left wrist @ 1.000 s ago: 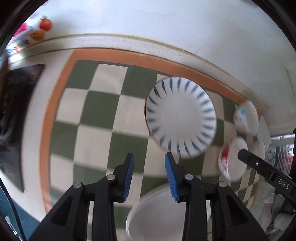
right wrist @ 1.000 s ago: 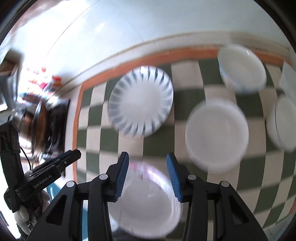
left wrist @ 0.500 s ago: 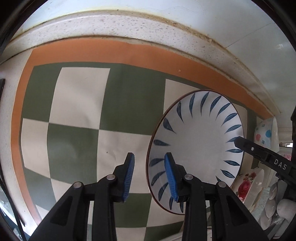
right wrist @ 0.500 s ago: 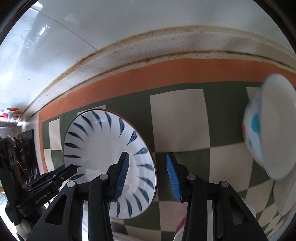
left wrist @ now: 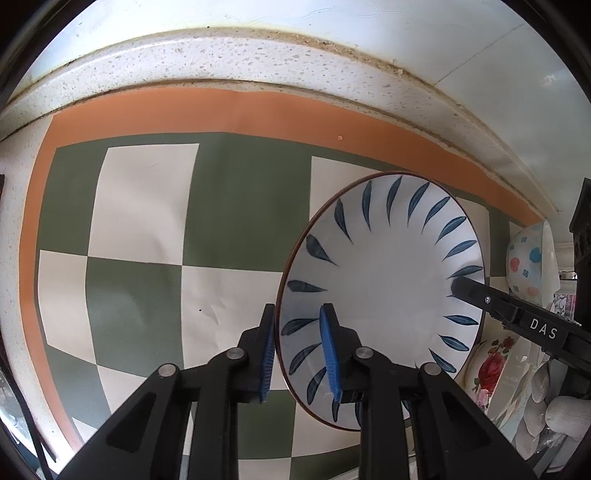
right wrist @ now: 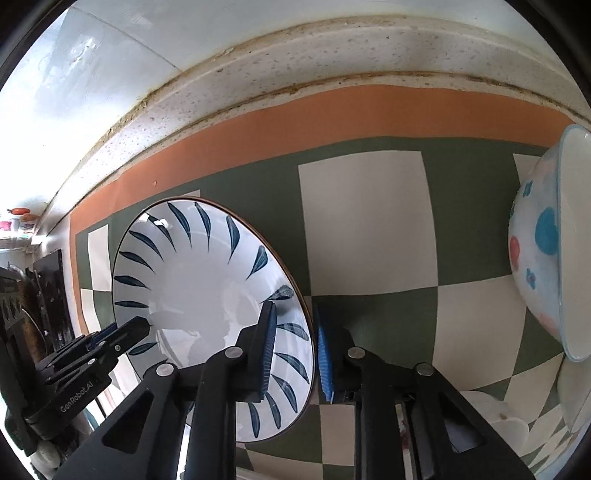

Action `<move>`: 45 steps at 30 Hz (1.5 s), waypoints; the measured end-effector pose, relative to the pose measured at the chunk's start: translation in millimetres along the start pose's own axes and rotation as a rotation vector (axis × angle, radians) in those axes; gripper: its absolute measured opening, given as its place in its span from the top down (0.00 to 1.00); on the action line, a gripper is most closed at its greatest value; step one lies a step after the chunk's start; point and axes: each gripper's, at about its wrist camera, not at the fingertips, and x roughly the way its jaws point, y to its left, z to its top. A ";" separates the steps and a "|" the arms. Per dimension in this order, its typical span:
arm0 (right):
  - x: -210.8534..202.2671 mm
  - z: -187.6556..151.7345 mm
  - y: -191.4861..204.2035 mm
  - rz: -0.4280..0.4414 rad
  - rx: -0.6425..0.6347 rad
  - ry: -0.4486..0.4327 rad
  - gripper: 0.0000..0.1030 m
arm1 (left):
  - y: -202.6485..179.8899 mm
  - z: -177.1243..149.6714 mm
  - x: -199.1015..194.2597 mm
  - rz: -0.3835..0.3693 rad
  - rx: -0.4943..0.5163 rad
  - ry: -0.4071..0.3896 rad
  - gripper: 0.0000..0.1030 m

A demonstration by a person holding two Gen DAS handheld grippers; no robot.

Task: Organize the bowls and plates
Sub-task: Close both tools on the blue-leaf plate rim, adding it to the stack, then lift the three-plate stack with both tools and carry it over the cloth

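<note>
Ok, surface = green/cream checkered mat (left wrist: 229, 206) w/ orange border, lying on speckled stone counter (left wrist: 221, 55); raised lip at back, white tiled wall (right wrist: 184, 33) behind it.

Blue-leaf plate (left wrist: 388, 280) sits on the mat, I've got it from both sides. Left gripper (left wrist: 297, 350): jaws just been closing, now nearly shut, pinching the plate's left rim, one blue pad under/outside the edge, other on the inner face. Right gripper (right wrist: 295, 350): also just been closing, clamped on the opposite rim, same way.

Edges/room: lots of bare mat left of plate in left wrist view, free up to the orange border. Right side tight: dotted bowl (right wrist: 546, 243) near the plate's right, floral dish (left wrist: 487, 373) + more white crockery (right wrist: 498, 417) crowding near bottom right. Dark clutter at far left edge of right wrist view, can't tell what it is.
</note>
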 end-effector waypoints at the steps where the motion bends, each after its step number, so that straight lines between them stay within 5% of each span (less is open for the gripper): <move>1: -0.3 -1.5 0.8 -0.001 0.001 -0.006 0.79 | -0.9 -0.4 -0.1 0.002 0.002 -0.004 0.80; 21: -55.3 -39.9 33.4 0.019 -0.071 -0.116 0.86 | 0.8 -33.0 -72.6 0.017 0.022 -0.126 0.80; 34: -119.7 -132.6 19.6 0.105 -0.082 -0.160 0.87 | -17.3 -117.7 -128.3 0.011 0.061 -0.165 0.80; 45: -120.4 -215.7 -8.5 0.137 -0.105 -0.140 0.87 | -28.1 -187.1 -120.4 0.038 0.075 -0.138 0.80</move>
